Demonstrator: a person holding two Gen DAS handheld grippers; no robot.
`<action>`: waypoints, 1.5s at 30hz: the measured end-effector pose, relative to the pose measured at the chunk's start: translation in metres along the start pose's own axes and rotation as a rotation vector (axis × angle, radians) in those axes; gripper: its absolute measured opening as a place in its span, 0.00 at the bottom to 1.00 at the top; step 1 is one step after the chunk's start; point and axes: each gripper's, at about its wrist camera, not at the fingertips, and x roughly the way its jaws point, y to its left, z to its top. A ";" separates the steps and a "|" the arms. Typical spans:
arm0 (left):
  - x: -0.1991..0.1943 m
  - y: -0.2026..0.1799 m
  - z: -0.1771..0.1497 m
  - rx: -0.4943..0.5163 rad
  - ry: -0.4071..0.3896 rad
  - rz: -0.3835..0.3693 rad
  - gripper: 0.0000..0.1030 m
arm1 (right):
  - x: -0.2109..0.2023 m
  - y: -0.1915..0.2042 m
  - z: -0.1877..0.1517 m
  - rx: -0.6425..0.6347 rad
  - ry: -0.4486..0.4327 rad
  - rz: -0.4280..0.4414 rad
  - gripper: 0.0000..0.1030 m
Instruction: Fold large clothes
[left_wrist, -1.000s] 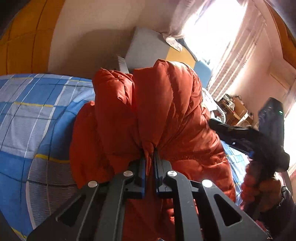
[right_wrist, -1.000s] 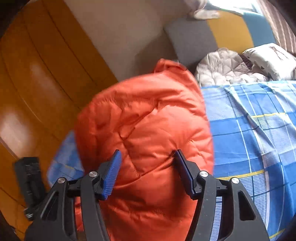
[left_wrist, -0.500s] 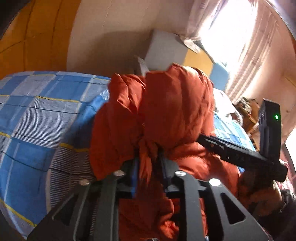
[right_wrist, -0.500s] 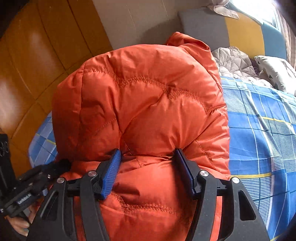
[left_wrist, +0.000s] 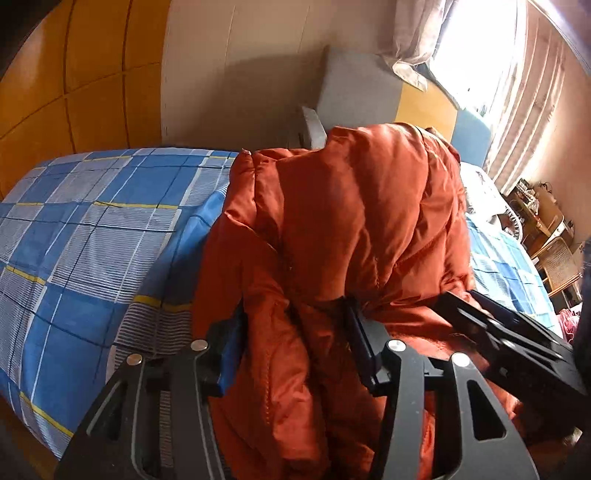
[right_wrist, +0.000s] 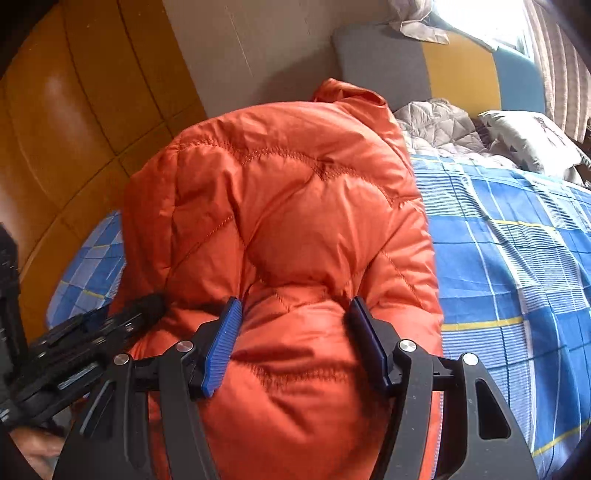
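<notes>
Near field: the left gripper (left_wrist: 295, 332), its jaws just having been opening, stands parted around a bunched fold of the orange puffer jacket (left_wrist: 351, 229); fabric lies between the blue pads (left_wrist: 229, 350), but whether they still press it cannot be told. The right gripper (right_wrist: 295, 332) straddles a rounded quilted bulge of the same jacket, jaws wide, both pads against the fabric, which bulges up between them; the grip appears held. Each gripper shows at the side of the other's view, the two close together at the jacket's near end.

Middle field: the jacket is heaped along the near-left part of the bed, on the blue checked sheet (right_wrist: 517, 258), its left flank near the bed's left edge. Bare sheet lies open to the right and at the left corner.

Far field: a grey quilt (right_wrist: 439, 125) and a pillow (right_wrist: 528, 140) sit at the head of the bed, below the grey, yellow and blue headboard (right_wrist: 461, 70). Orange wall panels (right_wrist: 74, 110) bound the left
</notes>
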 end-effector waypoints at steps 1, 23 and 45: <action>0.003 0.001 0.000 -0.002 0.004 -0.001 0.48 | -0.005 0.001 -0.002 0.002 -0.004 -0.002 0.59; 0.048 0.043 -0.019 -0.079 0.056 -0.068 0.40 | 0.025 0.008 -0.020 -0.048 0.110 -0.061 0.60; 0.041 0.044 -0.034 -0.081 -0.003 -0.059 0.54 | -0.019 -0.068 -0.027 0.080 0.103 0.130 0.97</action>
